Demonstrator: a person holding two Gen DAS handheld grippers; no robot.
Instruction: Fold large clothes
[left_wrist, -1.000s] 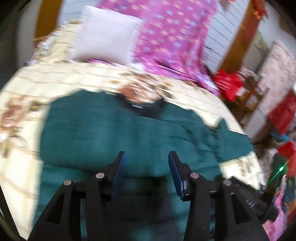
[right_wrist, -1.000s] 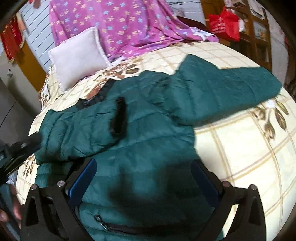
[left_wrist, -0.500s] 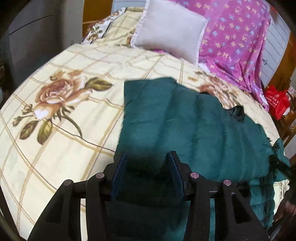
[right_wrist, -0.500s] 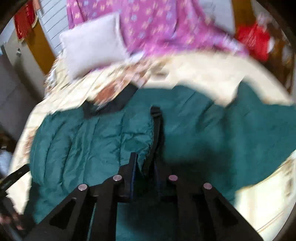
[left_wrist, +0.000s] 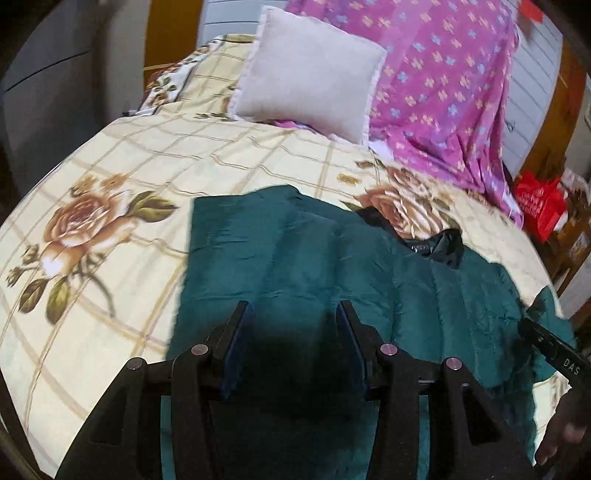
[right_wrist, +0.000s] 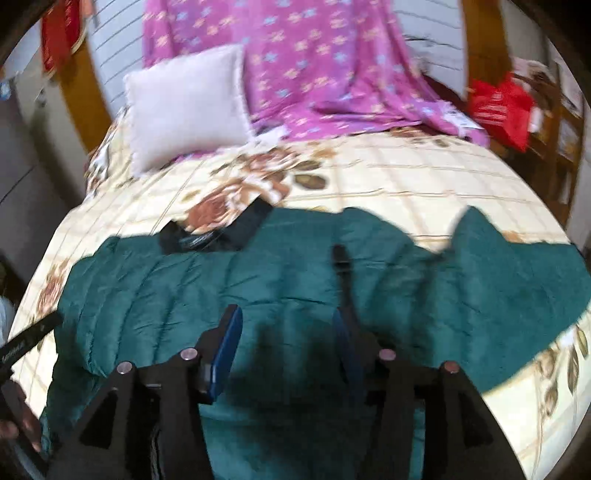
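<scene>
A dark green quilted jacket (left_wrist: 332, 266) lies spread on the flowered bed cover, its black collar (left_wrist: 439, 247) toward the pillows. One sleeve is folded across the body. In the right wrist view the jacket (right_wrist: 221, 280) fills the middle, with a black cuff (right_wrist: 341, 266) on top and the other sleeve (right_wrist: 517, 266) lying out to the right. My left gripper (left_wrist: 293, 314) hovers open over the jacket's left part and holds nothing. My right gripper (right_wrist: 286, 321) is open over the jacket's middle, empty.
A grey-white pillow (left_wrist: 306, 66) and a pink flowered sheet (left_wrist: 443, 85) lie at the bed's head. A red bag (left_wrist: 539, 206) sits on wooden shelves to the right. The cream bed cover (left_wrist: 92, 229) extends to the left of the jacket.
The right gripper closed to a narrow gap over the black cuff half a second ago and has opened again. The left gripper swung left and now holds steady over the jacket.
</scene>
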